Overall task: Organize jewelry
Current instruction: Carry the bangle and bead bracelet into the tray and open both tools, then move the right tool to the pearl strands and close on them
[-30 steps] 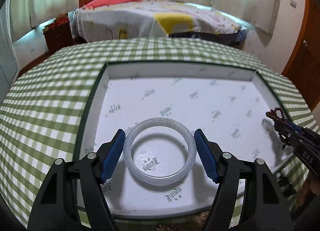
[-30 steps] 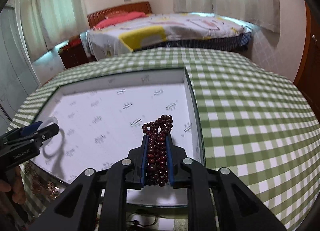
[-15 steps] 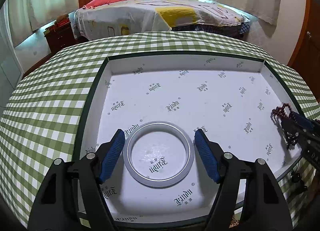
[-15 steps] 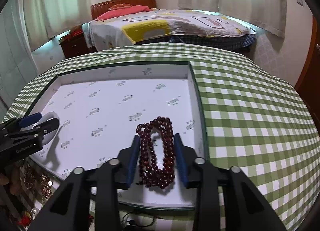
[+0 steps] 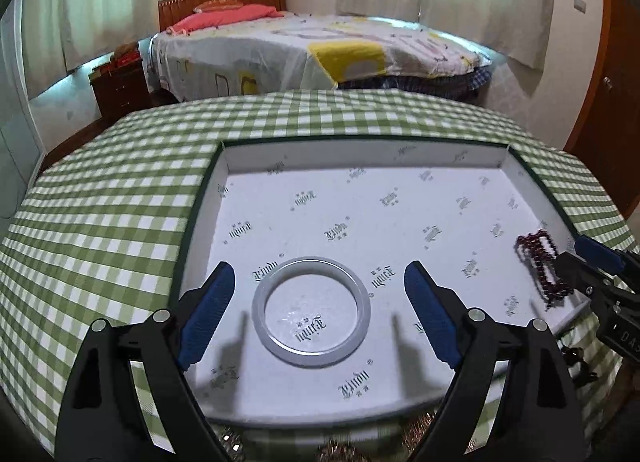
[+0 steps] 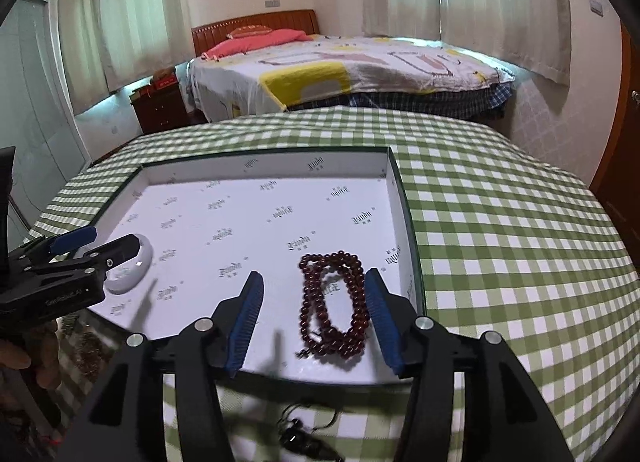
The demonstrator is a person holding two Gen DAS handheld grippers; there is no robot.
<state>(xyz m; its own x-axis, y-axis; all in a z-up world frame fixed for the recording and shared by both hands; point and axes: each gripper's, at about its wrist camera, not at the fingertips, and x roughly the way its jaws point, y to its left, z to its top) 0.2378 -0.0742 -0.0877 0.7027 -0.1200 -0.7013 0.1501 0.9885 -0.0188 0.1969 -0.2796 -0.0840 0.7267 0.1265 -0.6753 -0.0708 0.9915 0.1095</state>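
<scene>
Progress: two pieces are judged placed in the tray [image 5: 202, 198] – more is left outside it.
Bangle: one pale translucent bangle [image 5: 311, 311] lies flat on the tray liner, near the front-left corner.
Beads: one dark red bead bracelet [image 6: 334, 304], looped in several coils, lies flat near the front-right tray wall.
Left gripper [image 5: 316, 312]: wide open, nothing held – blue pads stand clear on both sides of the bangle.
Right gripper [image 6: 316, 320]: wide open, nothing held; the beads lie between the pads, untouched.
Remaining: a dark corded piece [image 6: 298, 436] on the checked worktop [image 6: 500, 242] before the tray, plus gold-toned items [image 5: 340, 450] at the near edge – count cannot be told.
Tray count: one.
</scene>
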